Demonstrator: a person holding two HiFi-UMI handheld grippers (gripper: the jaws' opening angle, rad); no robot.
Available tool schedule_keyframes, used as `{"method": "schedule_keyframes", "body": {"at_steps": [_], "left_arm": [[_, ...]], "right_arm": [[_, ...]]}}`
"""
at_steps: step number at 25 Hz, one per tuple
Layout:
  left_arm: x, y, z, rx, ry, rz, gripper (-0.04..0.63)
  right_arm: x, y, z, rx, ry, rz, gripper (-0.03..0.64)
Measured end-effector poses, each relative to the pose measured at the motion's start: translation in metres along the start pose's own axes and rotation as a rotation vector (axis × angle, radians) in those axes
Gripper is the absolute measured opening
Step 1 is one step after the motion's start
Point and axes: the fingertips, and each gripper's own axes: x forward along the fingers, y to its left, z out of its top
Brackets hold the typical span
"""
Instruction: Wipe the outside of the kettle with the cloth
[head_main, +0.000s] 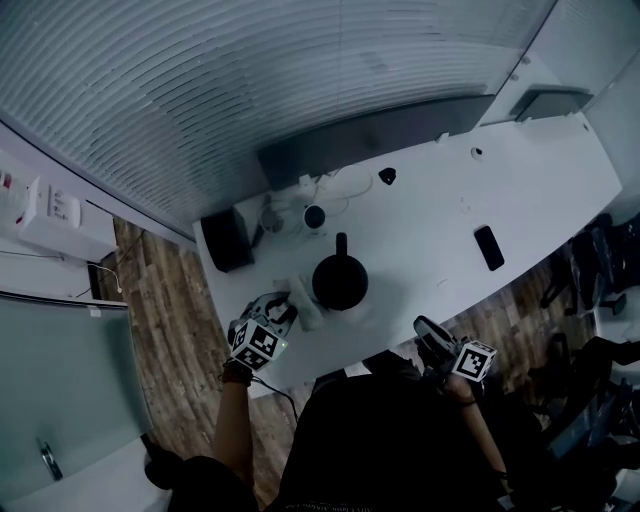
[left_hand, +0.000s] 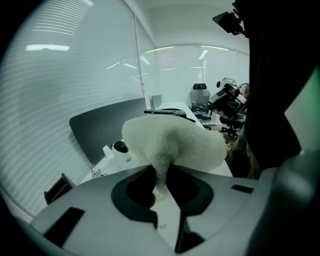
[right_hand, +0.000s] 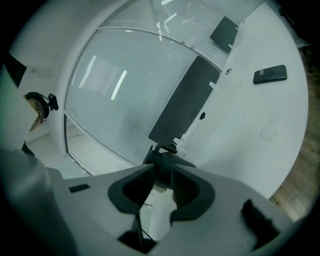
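Here, left gripper jaws clamped on cloth, just beside kettle on worktop; right gripper jaws slightly apart, empty.

No word, brand or number is coming through clearly enough to read. The marker cube on the left tool and the marker cube on the right tool are showing only black-and-white square patterns, no letters or digits. A white wall box at the far left of the head view is carrying small red and dark marks, too small to make out. In the left gripper view, a tiny dark print is sitting on the pale body of the left tool just below its jaws, too blurred to read.
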Motion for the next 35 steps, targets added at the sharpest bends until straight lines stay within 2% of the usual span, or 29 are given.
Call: {"method": "schedule_keyframes", "body": {"at_steps": [7,14,21,26,31,35], "left_arm": [[0.033,0.007,0.009,0.089,0.072,-0.101,0.077],[0.048,0.006,-0.004,0.135,0.132,-0.137,0.077],[0.067,0.001,-0.024,0.165,0.209,-0.176,0.077],[0.082,-0.008,-0.046,0.155,0.271,-0.229,0.077],[0.090,-0.013,-0.056,0.120,0.294,-0.258,0.077],[0.088,-0.016,-0.063,0.128,0.303,-0.282,0.077]], "right_arm": [[-0.021,-0.010,0.002,0.018,-0.062,-0.035,0.091],[-0.033,-0.012,0.009,0.036,-0.117,-0.056,0.091],[-0.034,-0.015,0.005,0.047,-0.110,-0.071,0.091],[-0.035,-0.017,0.003,0.051,-0.107,-0.085,0.091],[-0.031,-0.016,0.005,0.046,-0.110,-0.080,0.091],[-0.028,-0.014,0.005,0.049,-0.106,-0.083,0.091]]}}
